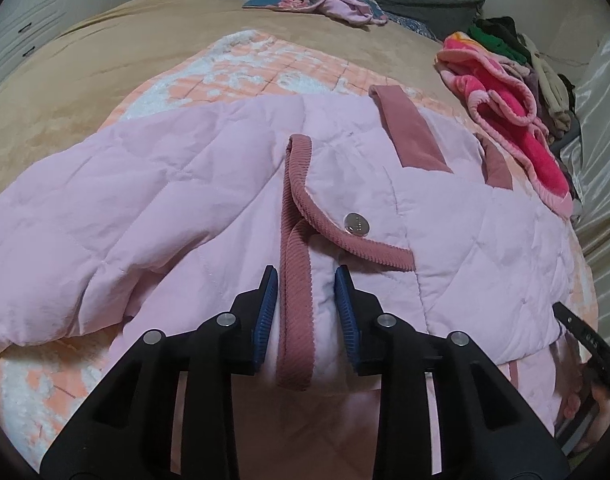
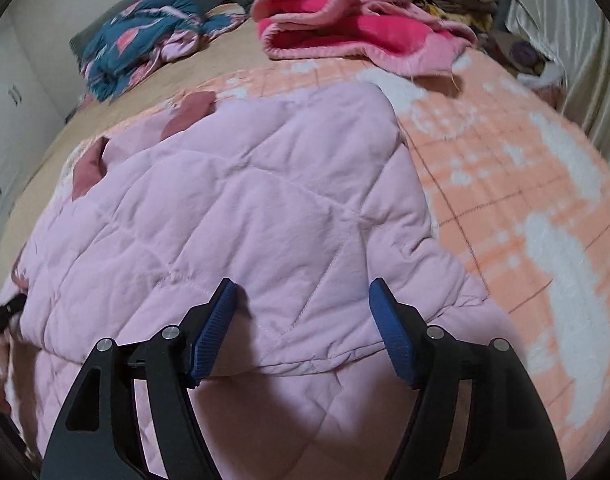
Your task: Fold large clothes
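A pale pink quilted jacket (image 1: pixel 165 184) with dusty-rose corduroy trim (image 1: pixel 295 300) and a silver snap button (image 1: pixel 356 224) lies spread on a peach and white blanket (image 1: pixel 265 64). My left gripper (image 1: pixel 305 276) points down at the jacket's front edge. Its blue pads stand slightly apart with the trim strip running between them, not pinched. In the right wrist view the jacket (image 2: pixel 245 200) shows a folded-over quilted panel. My right gripper (image 2: pixel 303 288) hovers open over that panel's near edge, with nothing held.
A bright pink fleece garment (image 2: pixel 345 32) lies at the blanket's far side, beside a pile of mixed clothes (image 1: pixel 505 40). A teal floral garment (image 2: pixel 145 36) sits bunched on the tan bedsheet (image 1: pixel 105 48). A pale curtain (image 2: pixel 565 40) hangs along the right.
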`<act>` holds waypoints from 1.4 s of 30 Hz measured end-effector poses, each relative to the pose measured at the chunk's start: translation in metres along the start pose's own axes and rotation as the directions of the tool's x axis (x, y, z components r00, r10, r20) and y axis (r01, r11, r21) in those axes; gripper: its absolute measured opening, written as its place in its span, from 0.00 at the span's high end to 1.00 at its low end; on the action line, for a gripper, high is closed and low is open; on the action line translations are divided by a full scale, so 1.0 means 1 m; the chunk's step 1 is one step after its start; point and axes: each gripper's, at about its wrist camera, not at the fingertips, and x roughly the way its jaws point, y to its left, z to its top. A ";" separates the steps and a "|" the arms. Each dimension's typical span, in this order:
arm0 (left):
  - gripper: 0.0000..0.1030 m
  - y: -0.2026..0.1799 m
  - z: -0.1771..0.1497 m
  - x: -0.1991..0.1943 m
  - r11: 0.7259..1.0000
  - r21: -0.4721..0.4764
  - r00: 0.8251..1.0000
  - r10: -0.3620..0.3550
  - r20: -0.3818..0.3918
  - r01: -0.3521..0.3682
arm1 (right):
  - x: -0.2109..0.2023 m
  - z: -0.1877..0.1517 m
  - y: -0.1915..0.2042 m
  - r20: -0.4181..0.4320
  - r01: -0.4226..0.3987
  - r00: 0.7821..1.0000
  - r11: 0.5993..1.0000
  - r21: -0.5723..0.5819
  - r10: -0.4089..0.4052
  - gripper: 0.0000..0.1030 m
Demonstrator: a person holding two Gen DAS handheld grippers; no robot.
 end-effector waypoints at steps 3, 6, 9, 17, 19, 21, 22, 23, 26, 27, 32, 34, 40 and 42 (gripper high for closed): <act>0.78 -0.004 -0.002 -0.002 1.000 0.021 1.000 0.019 0.004 -0.019 | -0.005 -0.003 0.004 0.009 0.021 1.000 1.000 -0.022 -0.021 0.34; 0.72 -0.008 -0.004 -0.008 0.999 0.032 1.000 0.025 0.003 -0.025 | -0.013 -0.005 0.005 0.025 0.013 1.000 1.000 -0.015 -0.013 0.33; 0.57 -0.016 -0.006 -0.015 0.998 0.051 1.000 0.020 0.009 -0.020 | -0.027 -0.008 0.005 0.052 -0.020 0.998 1.000 0.002 0.020 0.24; 0.39 -0.029 -0.011 -0.035 0.998 0.060 0.999 -0.011 0.032 0.009 | -0.058 -0.017 0.016 0.088 -0.123 0.989 0.992 0.004 0.122 0.13; 0.27 -0.028 -0.011 -0.036 0.999 0.052 0.999 -0.011 0.031 0.009 | -0.066 -0.019 0.020 0.099 -0.128 0.987 0.992 -0.007 0.128 0.10; 0.12 -0.027 -0.012 -0.039 0.999 0.046 0.999 -0.007 0.043 0.005 | -0.075 -0.021 0.027 0.112 -0.136 0.984 0.990 -0.023 0.137 0.09; 0.12 -0.026 -0.012 -0.041 0.999 0.043 0.999 -0.011 0.047 0.009 | -0.077 -0.022 0.029 0.116 -0.137 0.983 0.990 -0.030 0.139 0.09; 0.11 -0.024 -0.012 -0.044 0.999 0.035 0.999 -0.020 0.051 0.019 | -0.081 -0.023 0.033 0.121 -0.136 0.983 0.990 -0.045 0.141 0.09; 0.09 -0.017 -0.012 -0.053 1.000 0.012 0.997 -0.027 0.070 0.027 | -0.090 -0.026 0.046 0.140 -0.131 0.980 0.988 -0.079 0.141 0.07; 0.09 -0.016 -0.012 -0.056 1.000 0.008 0.997 -0.022 0.078 0.021 | -0.093 -0.027 0.050 0.148 -0.130 0.979 0.988 -0.088 0.142 0.05; 0.09 -0.002 -0.014 -0.074 1.000 -0.008 0.994 0.015 0.112 -0.014 | -0.104 -0.030 0.068 0.159 -0.156 0.972 0.980 -0.120 0.174 0.04; 0.09 0.005 -0.013 -0.081 1.000 -0.012 0.992 0.026 0.123 -0.025 | -0.108 -0.032 0.077 0.163 -0.159 0.970 0.977 -0.140 0.181 0.04; 0.09 0.038 -0.012 -0.101 0.994 -0.081 0.980 0.091 0.175 -0.078 | -0.120 -0.036 0.103 0.178 -0.179 0.961 0.966 -0.189 0.213 0.04; 0.09 0.047 -0.013 -0.105 0.993 -0.095 0.980 0.090 0.179 -0.074 | -0.125 -0.037 0.113 0.187 -0.186 0.956 0.961 -0.205 0.225 0.04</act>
